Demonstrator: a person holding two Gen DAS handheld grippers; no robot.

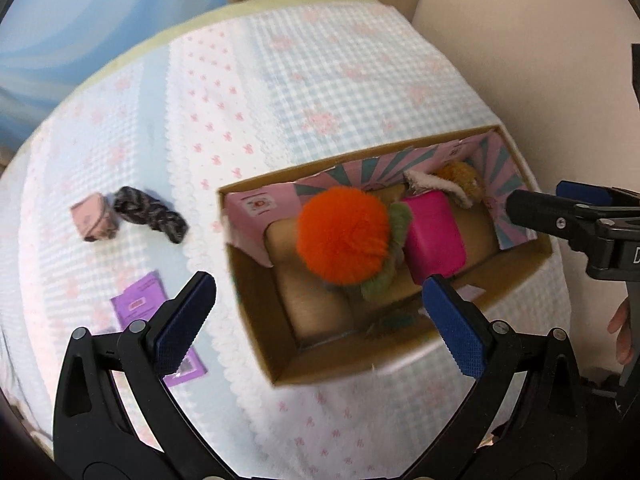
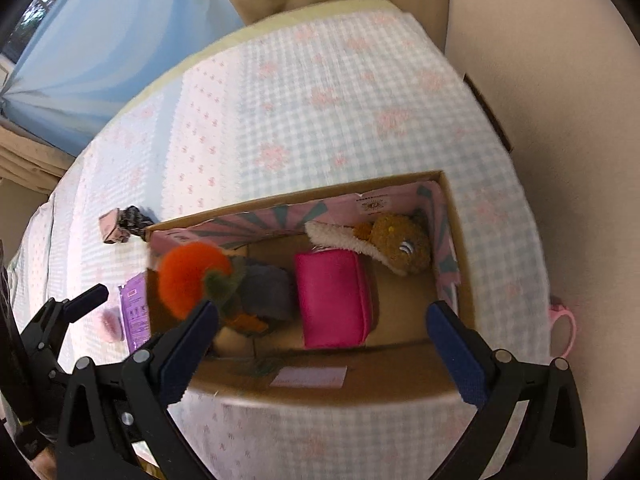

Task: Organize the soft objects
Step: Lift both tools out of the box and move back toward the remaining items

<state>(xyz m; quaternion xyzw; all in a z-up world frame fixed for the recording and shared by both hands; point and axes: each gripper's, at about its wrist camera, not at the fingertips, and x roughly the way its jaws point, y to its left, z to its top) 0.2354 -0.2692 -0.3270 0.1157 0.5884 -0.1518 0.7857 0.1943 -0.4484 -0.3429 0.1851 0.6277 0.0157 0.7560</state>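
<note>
An open cardboard box (image 1: 256,320) (image 2: 460,216) sits on the checked cloth. Inside lie an orange pompom (image 1: 344,236) (image 2: 192,276) with green fuzzy leaves, a bright pink pouch (image 1: 434,236) (image 2: 332,300) and a brown plush with white fleece (image 1: 460,182) (image 2: 400,248). On the cloth left of the box lie a dark braided scrunchie (image 1: 150,218) (image 2: 134,216), a small pink pouch (image 1: 94,222) (image 2: 114,230) and a purple packet (image 1: 140,304) (image 2: 134,308). My left gripper (image 1: 320,320) is open and empty above the box's near end. My right gripper (image 2: 320,352) is open and empty above the box's front wall.
The right gripper's finger (image 1: 536,212) reaches in over the box's right end in the left wrist view. The left gripper's finger (image 2: 86,298) shows at the left of the right wrist view. A pink ring-shaped thing (image 2: 564,328) hangs at the table's right edge. A blue curtain (image 2: 100,52) hangs behind.
</note>
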